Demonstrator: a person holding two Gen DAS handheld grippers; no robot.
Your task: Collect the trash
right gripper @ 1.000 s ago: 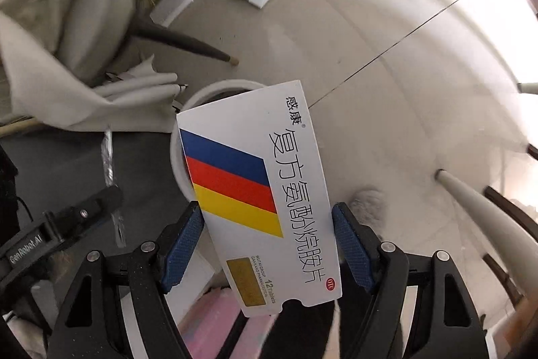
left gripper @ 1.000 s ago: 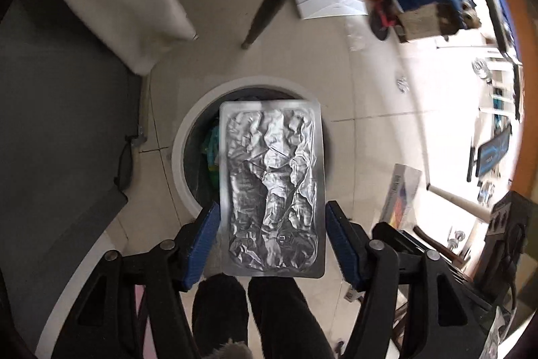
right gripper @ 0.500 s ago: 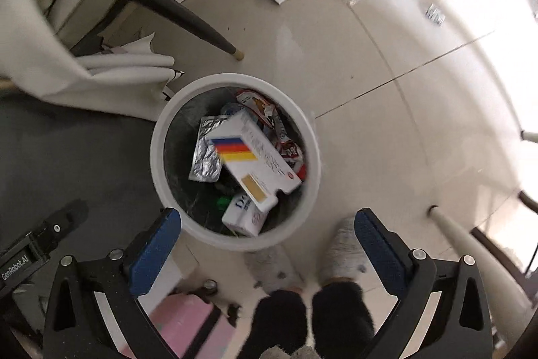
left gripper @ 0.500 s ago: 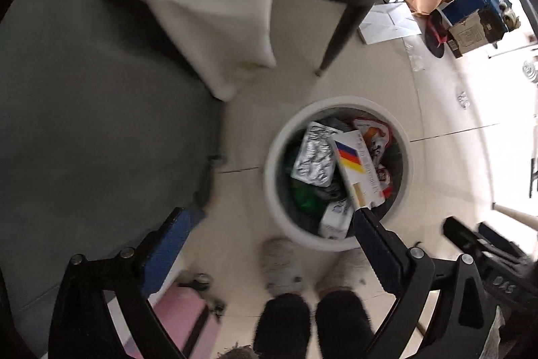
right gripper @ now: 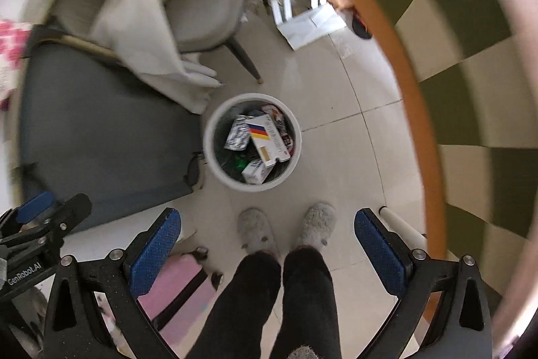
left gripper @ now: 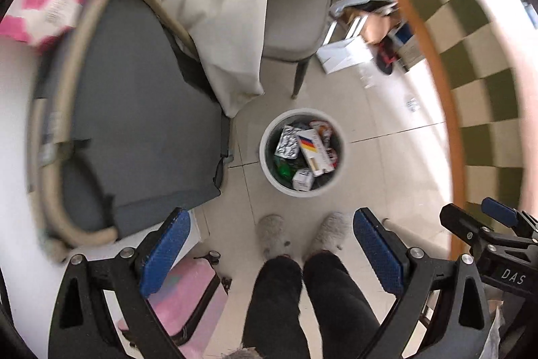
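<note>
A white round trash bin (left gripper: 265, 157) (right gripper: 210, 157) stands on the tiled floor far below both grippers. Inside lie a silver foil blister pack (left gripper: 287, 143) (right gripper: 238, 134), a white medicine box with blue, red and yellow stripes (left gripper: 314, 151) (right gripper: 269, 140), a smaller white box (left gripper: 302, 180) (right gripper: 257, 171) and other wrappers. My left gripper (left gripper: 270, 249) is open and empty, high above the floor. My right gripper (right gripper: 267, 246) is open and empty too. Each gripper shows at the edge of the other's view.
The person's slippers (left gripper: 272, 236) (right gripper: 317, 222) and dark trouser legs stand just before the bin. A grey cot (left gripper: 134, 130) lies left, a beige chair with draped cloth (left gripper: 242, 22) behind. A checkered table with an orange edge (left gripper: 447, 110) (right gripper: 413, 90) curves at the right. A pink case (left gripper: 188, 295) sits lower left.
A second ago the left gripper held the foil pack and the right held the striped box over the bin. Both opened; the items now lie in the bin. Both grippers have risen.
</note>
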